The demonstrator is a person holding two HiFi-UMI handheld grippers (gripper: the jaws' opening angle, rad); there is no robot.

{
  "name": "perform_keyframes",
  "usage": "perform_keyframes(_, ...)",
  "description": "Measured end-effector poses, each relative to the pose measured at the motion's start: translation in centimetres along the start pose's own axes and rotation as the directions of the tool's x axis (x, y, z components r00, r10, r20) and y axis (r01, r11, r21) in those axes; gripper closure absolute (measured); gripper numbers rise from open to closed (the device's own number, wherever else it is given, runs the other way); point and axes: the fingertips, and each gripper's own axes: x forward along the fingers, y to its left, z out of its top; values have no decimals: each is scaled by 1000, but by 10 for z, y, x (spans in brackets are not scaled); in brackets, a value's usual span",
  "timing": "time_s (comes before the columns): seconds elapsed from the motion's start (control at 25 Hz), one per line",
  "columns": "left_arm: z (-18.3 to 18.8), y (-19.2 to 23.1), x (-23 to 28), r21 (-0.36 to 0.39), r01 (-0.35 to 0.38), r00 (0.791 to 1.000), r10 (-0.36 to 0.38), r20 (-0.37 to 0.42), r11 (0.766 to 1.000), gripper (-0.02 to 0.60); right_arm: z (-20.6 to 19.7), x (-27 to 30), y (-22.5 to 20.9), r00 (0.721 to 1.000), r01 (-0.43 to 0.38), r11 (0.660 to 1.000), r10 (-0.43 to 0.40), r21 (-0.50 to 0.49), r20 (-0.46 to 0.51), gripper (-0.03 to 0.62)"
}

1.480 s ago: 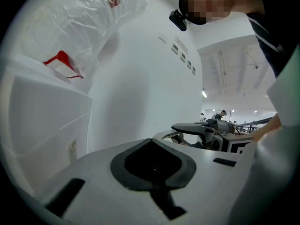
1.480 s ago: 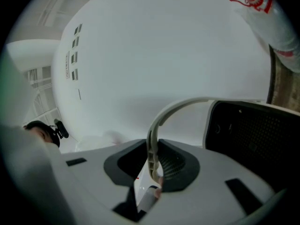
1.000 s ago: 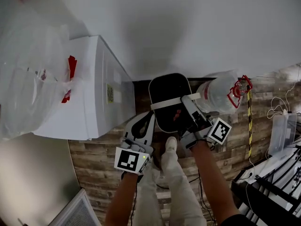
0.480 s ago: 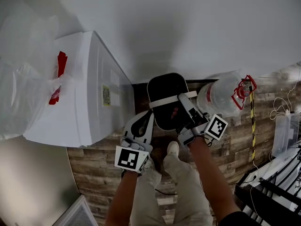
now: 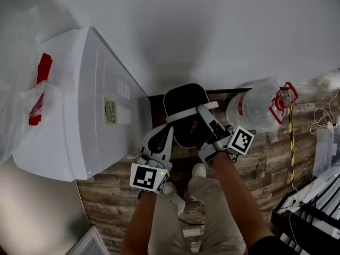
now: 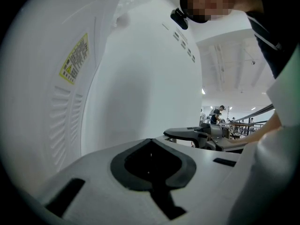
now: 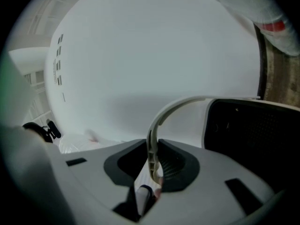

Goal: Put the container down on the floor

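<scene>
**At the handle: container hung from the right gripper, floor directly beneath**

Between the jaws of the right gripper (image 5: 205, 114) the white handle (image 5: 183, 116) of the black container (image 5: 186, 97) is clamped. In the right gripper view the strap is seen pinched upright at the jaw tips and arching away toward one o'clock, where the dark container wall (image 7: 248, 130) is met.

In the head view the right gripper is seen reaching in from about four o'clock. The handle is crossed almost square, its long axis running roughly nine to three o'clock. The container's body lies at about ten o'clock from the jaw tips.

The left gripper (image 5: 167, 134) is held just beside the container's edge at about seven o'clock. Its jaws are brought together on nothing, and only a white cabinet (image 6: 140, 78) is seen past them.

The load is therefore judged to be carried by the right hand alone.

The wooden floor (image 5: 265, 158) lies under the container, between the cabinet at nine o'clock and a clear water bottle (image 5: 255, 110) at three. Whether the base is touching the boards cannot be told. A straight descent is judged to be called for, with the handle kept level.
</scene>
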Motion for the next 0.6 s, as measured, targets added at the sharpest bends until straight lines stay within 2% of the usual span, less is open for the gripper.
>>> perform_keyframes(0.6, -61, 23, 28, 12, 11, 1000, -11, -1, 1000, 563, 11, 4, -91, 998, 44, 999, -44, 23, 32, 513)
